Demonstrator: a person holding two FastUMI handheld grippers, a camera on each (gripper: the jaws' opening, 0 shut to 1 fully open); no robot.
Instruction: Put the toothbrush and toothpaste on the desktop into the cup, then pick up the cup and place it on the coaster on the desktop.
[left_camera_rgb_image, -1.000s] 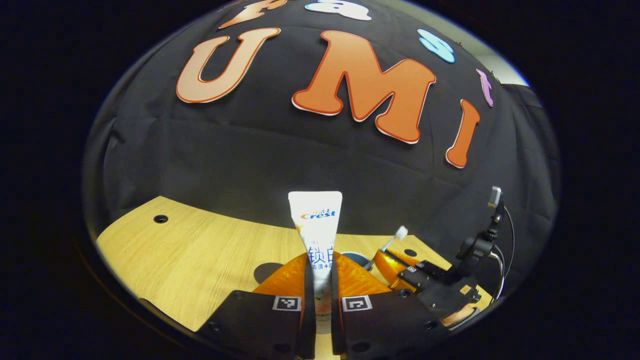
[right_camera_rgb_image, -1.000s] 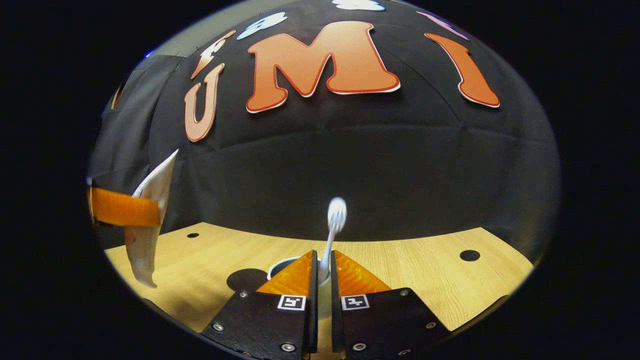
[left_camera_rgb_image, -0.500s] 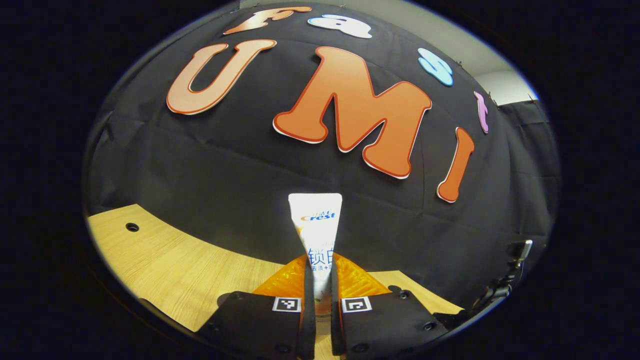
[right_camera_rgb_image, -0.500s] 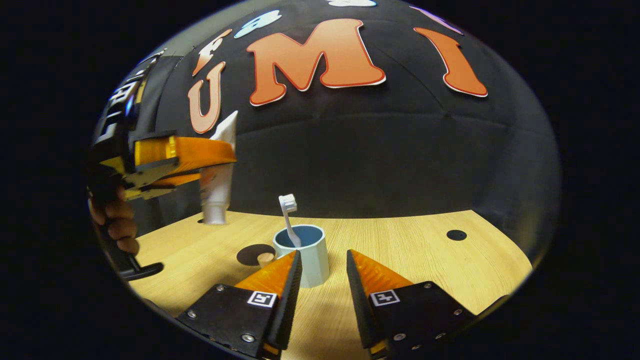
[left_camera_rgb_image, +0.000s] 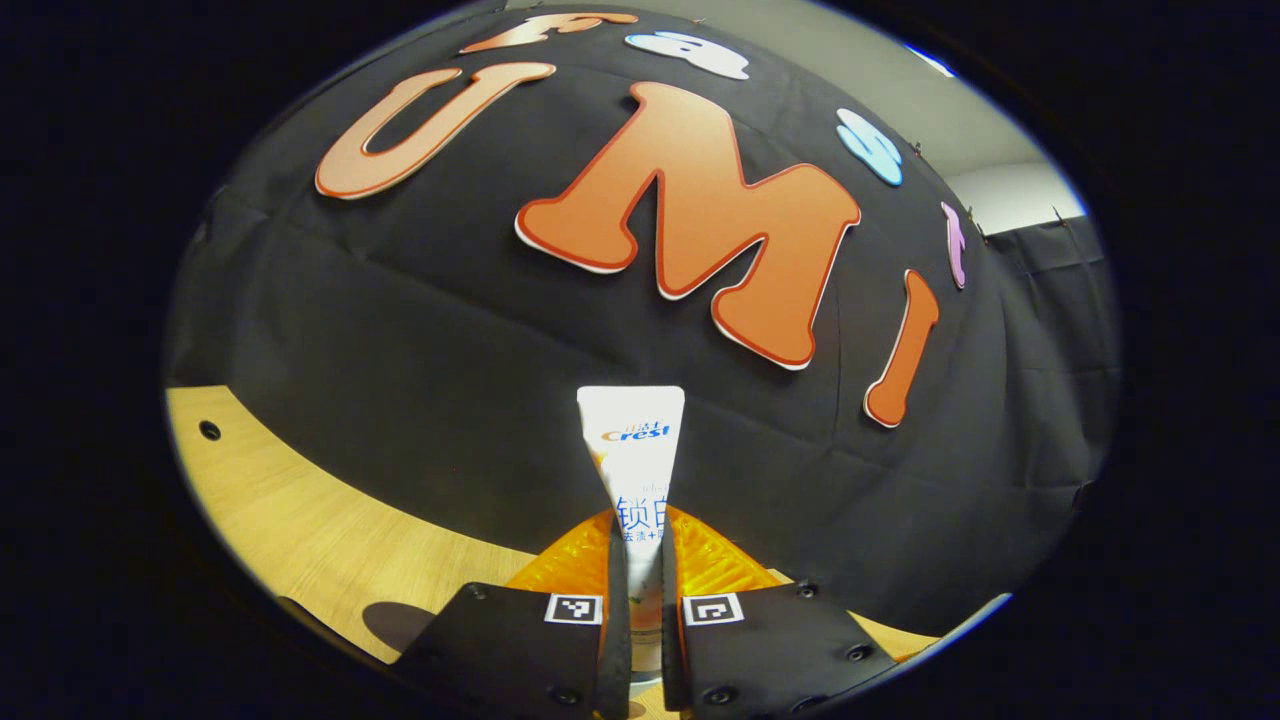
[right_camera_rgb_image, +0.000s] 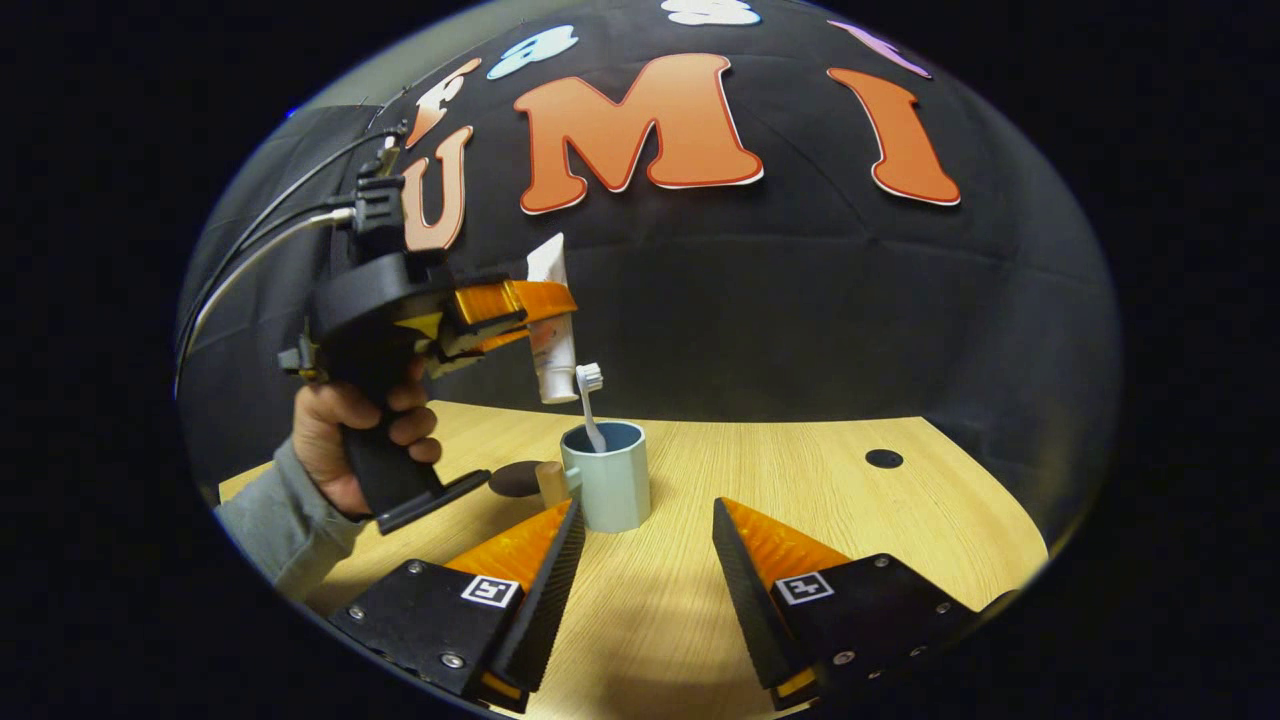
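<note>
The toothpaste (left_camera_rgb_image: 640, 470) – a white tube with a blue logo on it – is pinched between both fingers of the left gripper (left_camera_rgb_image: 640, 590), hanging upright just above the cup (right_camera_rgb_image: 607, 478). The toothbrush (right_camera_rgb_image: 590, 405) stands in that cup on the desktop (right_camera_rgb_image: 800, 480), dark coaster (right_camera_rgb_image: 515, 478) right beside it. A hand (right_camera_rgb_image: 350, 440) holds the left gripper level, while the right gripper (right_camera_rgb_image: 645, 550) sits low in front of the cup – jaws spread wide, holding nothing.
</note>
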